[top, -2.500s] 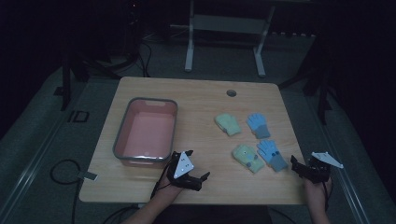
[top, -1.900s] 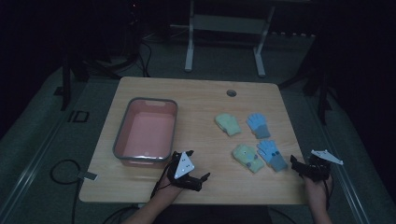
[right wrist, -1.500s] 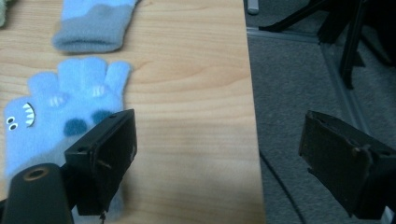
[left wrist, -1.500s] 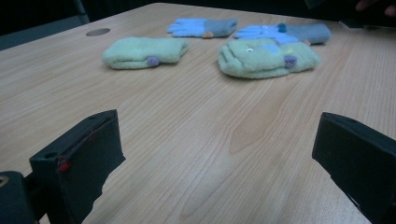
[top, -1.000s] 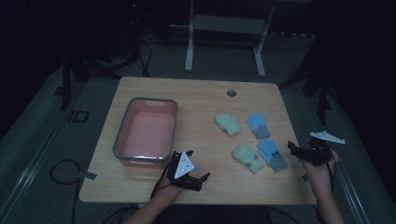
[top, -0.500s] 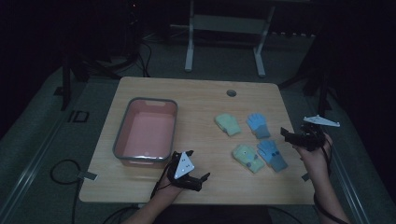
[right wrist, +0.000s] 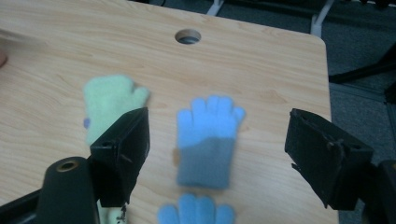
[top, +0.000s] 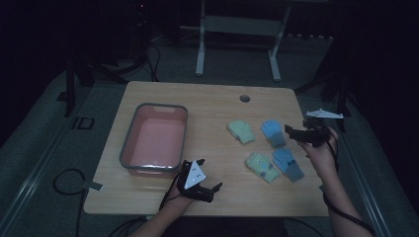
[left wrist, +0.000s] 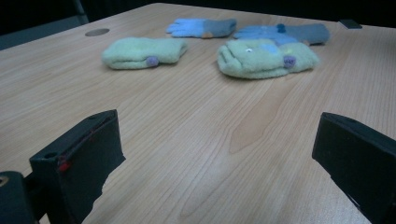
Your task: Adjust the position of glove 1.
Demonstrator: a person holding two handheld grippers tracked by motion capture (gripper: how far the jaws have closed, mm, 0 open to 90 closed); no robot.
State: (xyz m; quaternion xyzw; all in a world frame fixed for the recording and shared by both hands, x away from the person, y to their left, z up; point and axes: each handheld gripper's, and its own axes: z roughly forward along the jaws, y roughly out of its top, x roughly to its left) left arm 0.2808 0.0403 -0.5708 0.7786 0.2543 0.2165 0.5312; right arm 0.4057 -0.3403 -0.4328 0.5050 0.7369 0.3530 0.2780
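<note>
Right gripper (top: 296, 132) has shifted since the earlier high-view frames: from the lower right edge of the table (top: 207, 101) up toward centre right, now poised just right of the far blue glove (top: 273, 132). Its jaws have just been closing a little but stand apart with nothing between them; in the right gripper view the same far blue glove (right wrist: 208, 140) lies flat on the wood, framed in the gap, untouched. Reads as lining up for a pick of that glove, grasp not yet begun.

Left gripper (top: 206, 191) unmoved, lower centre of the high view, resting near the table's front edge. Jaws wide apart, empty, bare wood between them in the left gripper view.

Four small knit gloves, right half of the table, none displaced:
- far blue glove: fuzzy, bright blue fingers, grey cuff, fingers spread.
- near blue glove (top: 288, 164): same make, lower right of the cluster.
- far green glove (top: 241, 131): pale green, mitten-like, soft pile, small purple dot.
- near green glove (top: 262, 167): folded thick, just beside the near blue one.

Bin (top: 129, 148): rectangular, grey rim, pink inside, empty, left half of the table. Tabletop pale wood grain, round cable hole (top: 244, 98) at upper centre.
</note>
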